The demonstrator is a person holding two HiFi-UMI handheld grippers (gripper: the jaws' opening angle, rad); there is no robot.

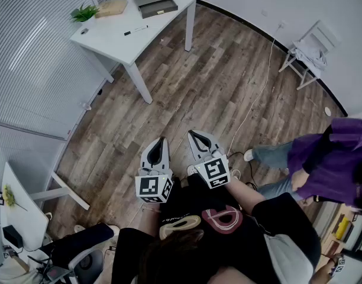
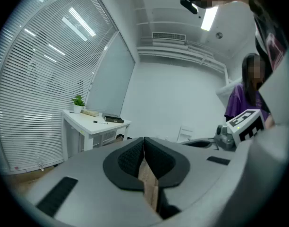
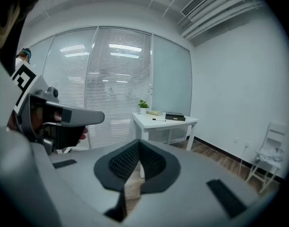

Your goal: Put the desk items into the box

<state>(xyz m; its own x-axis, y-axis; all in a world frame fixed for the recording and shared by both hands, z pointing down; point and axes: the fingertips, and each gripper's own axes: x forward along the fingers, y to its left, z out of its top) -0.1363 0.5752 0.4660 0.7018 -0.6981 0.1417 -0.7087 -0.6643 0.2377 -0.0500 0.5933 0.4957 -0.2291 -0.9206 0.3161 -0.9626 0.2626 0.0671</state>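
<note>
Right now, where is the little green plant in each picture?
Head view: plant at the top left, on the desk's corner.
Left gripper view: plant at the middle left, on the desk's left end.
Right gripper view: plant near the centre, on the desk's left end.
Shared landmark: the white desk it stands on.
</note>
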